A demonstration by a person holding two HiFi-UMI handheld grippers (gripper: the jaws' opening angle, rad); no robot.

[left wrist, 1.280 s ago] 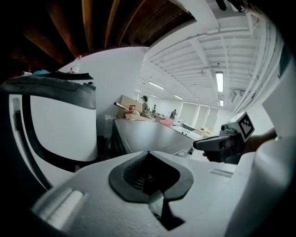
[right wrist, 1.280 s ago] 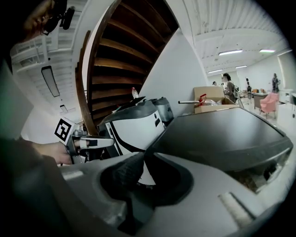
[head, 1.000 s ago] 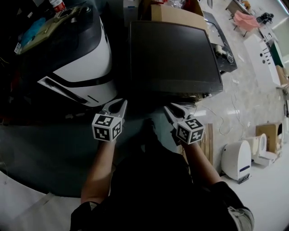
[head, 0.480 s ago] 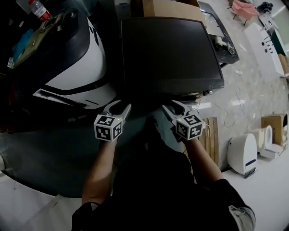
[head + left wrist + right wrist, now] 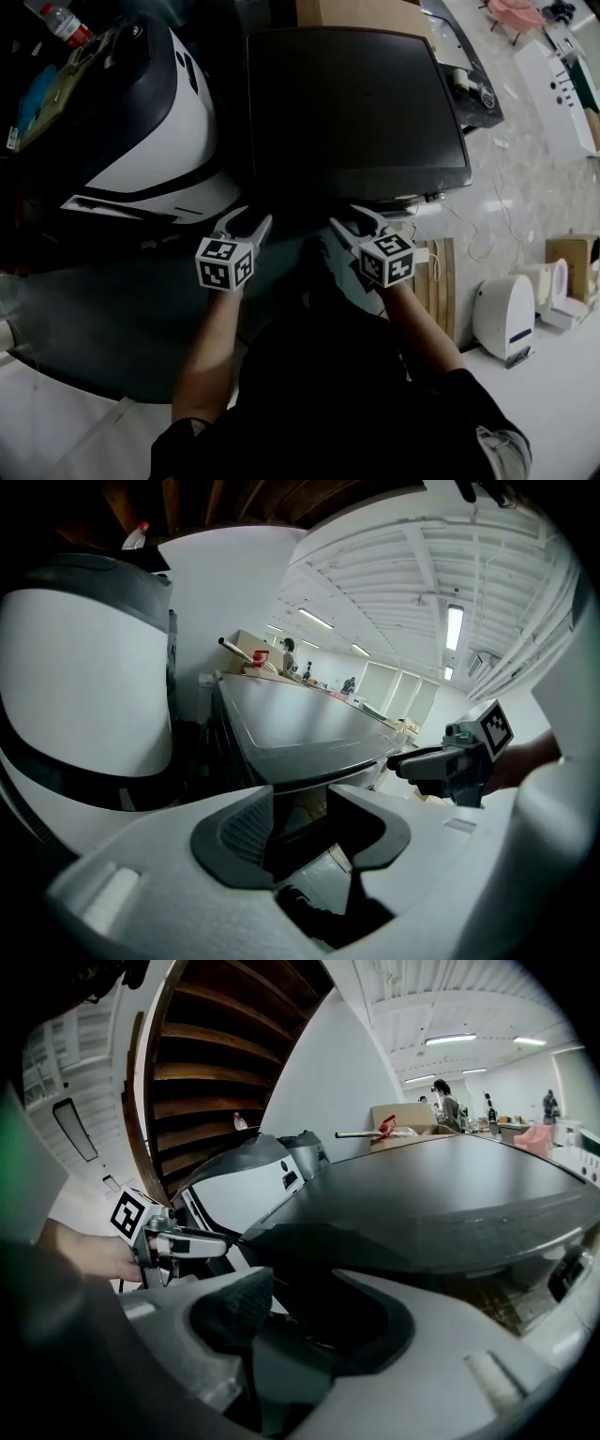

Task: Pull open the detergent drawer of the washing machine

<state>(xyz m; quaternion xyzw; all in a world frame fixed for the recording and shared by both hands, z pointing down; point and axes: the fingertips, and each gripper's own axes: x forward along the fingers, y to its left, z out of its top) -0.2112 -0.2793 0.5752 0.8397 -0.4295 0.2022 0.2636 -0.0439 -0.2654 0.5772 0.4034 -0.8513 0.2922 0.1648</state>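
The washing machine (image 5: 356, 103) is a dark-topped box seen from above; its front face and detergent drawer are hidden below the top's near edge. My left gripper (image 5: 247, 222) hangs just before the machine's front left corner, and its jaws are opening with nothing between them. My right gripper (image 5: 354, 223) hangs before the front edge further right, also opening and empty. In the left gripper view the jaws (image 5: 300, 827) frame the machine's corner (image 5: 300, 728), with the right gripper (image 5: 417, 761) off to the side. The right gripper view shows its jaws (image 5: 309, 1312) under the dark top (image 5: 441, 1194).
A rounded white and black appliance (image 5: 159, 131) stands close on the machine's left. Behind it are a cardboard box (image 5: 361, 14) and a bottle (image 5: 61, 23). A wooden pallet (image 5: 436, 281), a cable and a small white appliance (image 5: 502, 319) lie on the floor at the right.
Both grippers' jaws have spread wider. The two hands have sunk a little in front of the machine, and the right gripper has shifted slightly left.
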